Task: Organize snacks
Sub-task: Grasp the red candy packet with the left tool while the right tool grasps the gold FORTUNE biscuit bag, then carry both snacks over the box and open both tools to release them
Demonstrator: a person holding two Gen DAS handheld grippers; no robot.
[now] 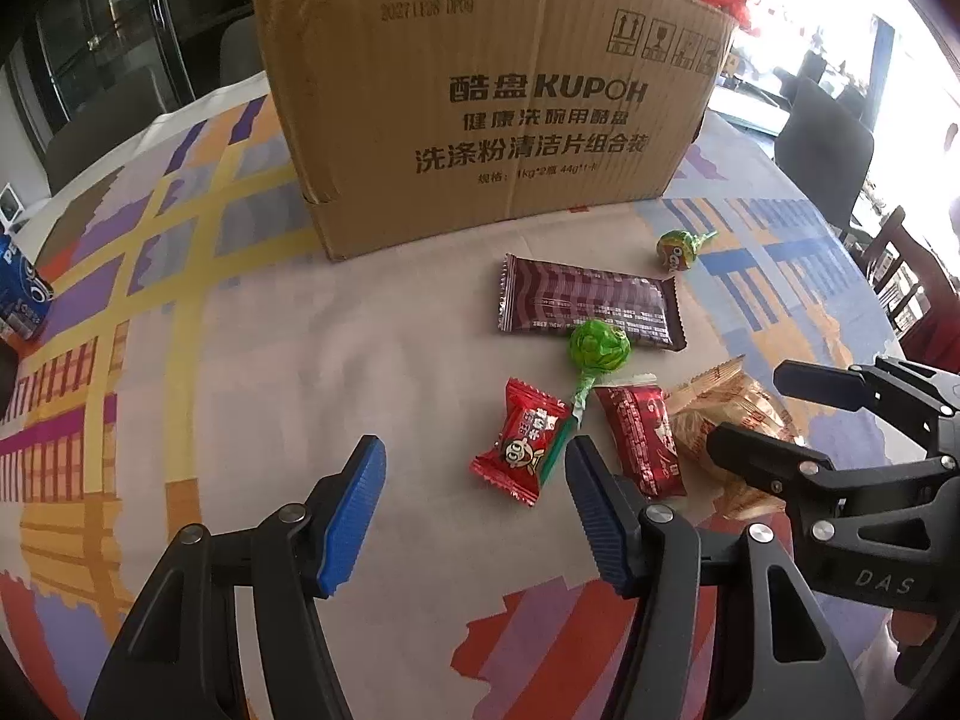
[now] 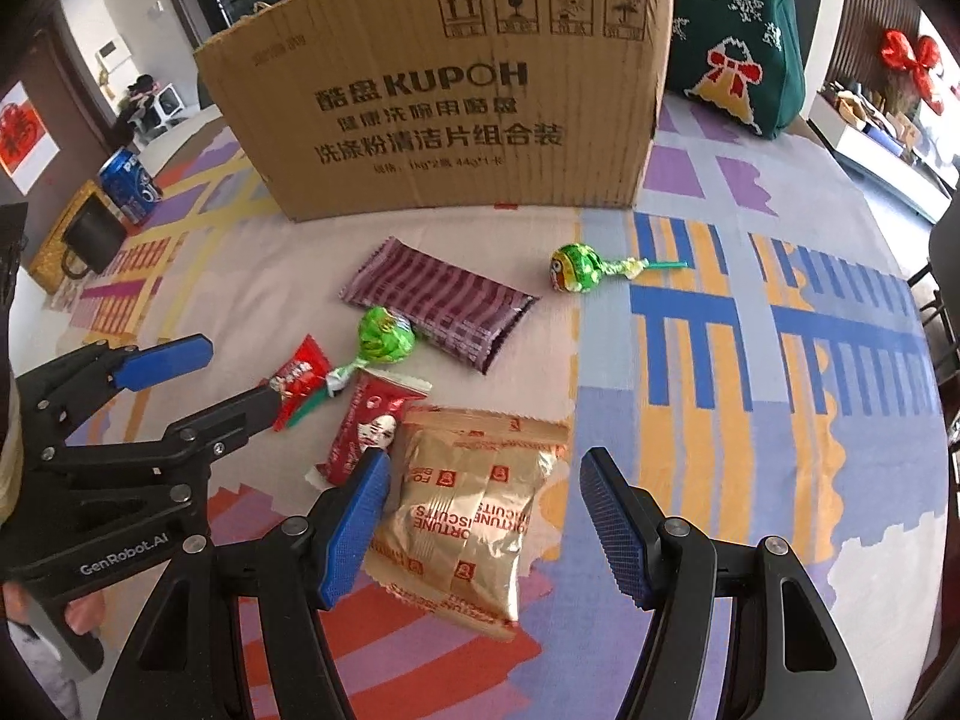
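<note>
A tall cardboard box [image 1: 480, 108] [image 2: 444, 108] stands at the back of the table. In front of it lie a purple bar [image 1: 588, 306] [image 2: 438, 306], two green lollipops [image 1: 597, 348] [image 2: 576, 267], a small red candy [image 1: 522, 441] [image 2: 300, 375], a red sachet [image 1: 642, 438] [image 2: 372, 426] and a gold biscuit packet [image 1: 732, 402] [image 2: 468, 510]. My left gripper [image 1: 474, 510] [image 2: 240, 375] is open, with the red candy just ahead of its fingertips. My right gripper [image 2: 483, 516] [image 1: 780, 420] is open and straddles the gold packet, which lies flat on the cloth.
A patterned tablecloth [image 1: 180, 330] covers the round table. A blue Pepsi can [image 2: 129, 183] and a black mug [image 2: 93, 240] stand at the left edge. A green knitted bag [image 2: 744, 30] sits behind the box on the right. Chairs [image 1: 828, 144] ring the table.
</note>
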